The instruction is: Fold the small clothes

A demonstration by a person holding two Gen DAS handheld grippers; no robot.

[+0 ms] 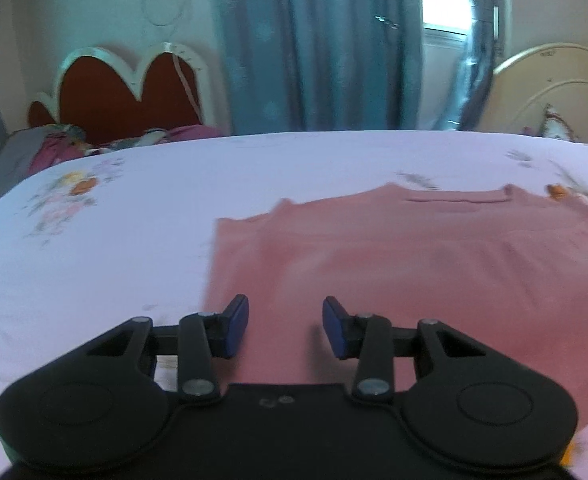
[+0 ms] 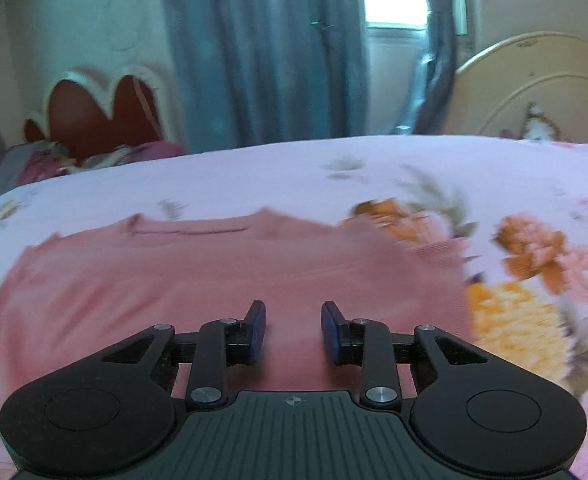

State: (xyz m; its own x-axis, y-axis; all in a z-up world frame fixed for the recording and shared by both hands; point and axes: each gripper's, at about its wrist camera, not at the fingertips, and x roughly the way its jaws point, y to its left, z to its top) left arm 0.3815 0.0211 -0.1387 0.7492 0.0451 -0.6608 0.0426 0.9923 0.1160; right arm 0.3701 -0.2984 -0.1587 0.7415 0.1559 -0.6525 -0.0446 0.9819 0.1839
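Pink knit top (image 1: 394,256), thin and soft, lies spread flat on the floral white bedsheet (image 1: 133,240), its neckline toward the far side. I judge it light and limp: it should drape and crease readily, so I'd pinch it at the near hem corners or along a side edge. My left gripper (image 1: 285,327) hangs over its near left part with jaws apart, holding nothing; my right gripper (image 2: 293,331) likewise, parted over the near right part. Motion blur smears the right edge, and the near hem is hidden beneath both gripper bodies.
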